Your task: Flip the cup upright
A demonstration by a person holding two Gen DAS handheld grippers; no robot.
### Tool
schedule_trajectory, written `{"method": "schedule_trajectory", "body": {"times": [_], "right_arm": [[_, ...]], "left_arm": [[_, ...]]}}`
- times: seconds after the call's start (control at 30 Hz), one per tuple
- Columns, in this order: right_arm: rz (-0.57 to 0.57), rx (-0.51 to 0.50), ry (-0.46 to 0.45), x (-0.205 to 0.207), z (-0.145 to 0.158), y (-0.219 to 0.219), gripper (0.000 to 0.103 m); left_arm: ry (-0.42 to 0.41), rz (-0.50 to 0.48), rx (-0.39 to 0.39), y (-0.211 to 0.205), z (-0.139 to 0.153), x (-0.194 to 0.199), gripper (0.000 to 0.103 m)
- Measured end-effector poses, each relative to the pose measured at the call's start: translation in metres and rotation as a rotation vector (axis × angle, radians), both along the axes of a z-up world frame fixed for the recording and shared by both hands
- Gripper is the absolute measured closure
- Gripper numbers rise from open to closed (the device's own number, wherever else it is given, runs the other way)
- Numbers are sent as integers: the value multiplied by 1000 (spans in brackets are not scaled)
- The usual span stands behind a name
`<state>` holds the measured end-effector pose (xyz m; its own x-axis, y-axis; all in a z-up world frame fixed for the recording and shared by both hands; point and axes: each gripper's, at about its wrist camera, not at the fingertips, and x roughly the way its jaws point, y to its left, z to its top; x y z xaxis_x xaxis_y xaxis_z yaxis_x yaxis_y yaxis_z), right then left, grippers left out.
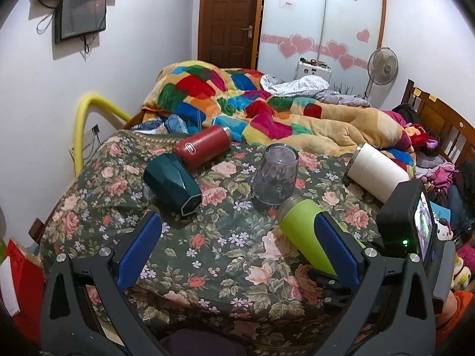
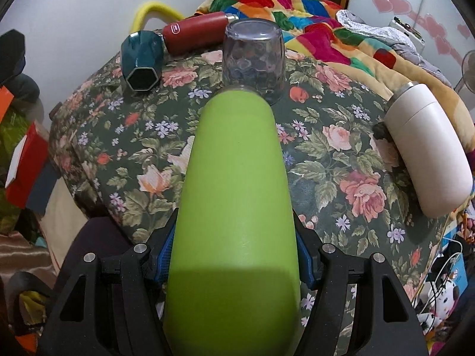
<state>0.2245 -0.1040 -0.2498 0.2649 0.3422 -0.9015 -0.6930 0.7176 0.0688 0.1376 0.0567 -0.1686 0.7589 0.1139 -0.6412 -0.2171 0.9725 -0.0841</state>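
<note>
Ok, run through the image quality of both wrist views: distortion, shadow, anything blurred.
Left wrist view: strong fisheye bending, dark vignette corners, even indoor light, the yellow tube slightly smeared, a screen glowing on the right tongs' camera. Right wrist view: same bending, the green cup fills the centre, its near end in shadow between the right tongs.

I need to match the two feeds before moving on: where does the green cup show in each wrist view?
Left wrist: the green cup lies lower right of centre, just behind the left gripper's right finger.
Right wrist: it fills the centre and bottom, clamped in the right gripper.
Shared landmark: the clear glass standing upside down just beyond its far end.
</note>
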Motion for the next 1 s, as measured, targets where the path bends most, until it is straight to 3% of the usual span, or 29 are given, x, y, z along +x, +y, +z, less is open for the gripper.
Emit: {"method": "schedule_trajectory", "body": {"times": [0.23,0.53,0.73,1.0], "right_arm": [[-23,-37,46,7,-16,0,41],[-18,-22,75,5,-9,-8,40],[-40,43,10,-6,26,-31,38],[-198,56,-150,-19,65,-91,36]], "left_arm": [[38,-10,-27,-1,-11,10,0],[124,-36,-34,-11,-22,25,0],[198,-85,-102,-24,-32,41,0],[382,-172,-251,-55,-66,78,0]]}}
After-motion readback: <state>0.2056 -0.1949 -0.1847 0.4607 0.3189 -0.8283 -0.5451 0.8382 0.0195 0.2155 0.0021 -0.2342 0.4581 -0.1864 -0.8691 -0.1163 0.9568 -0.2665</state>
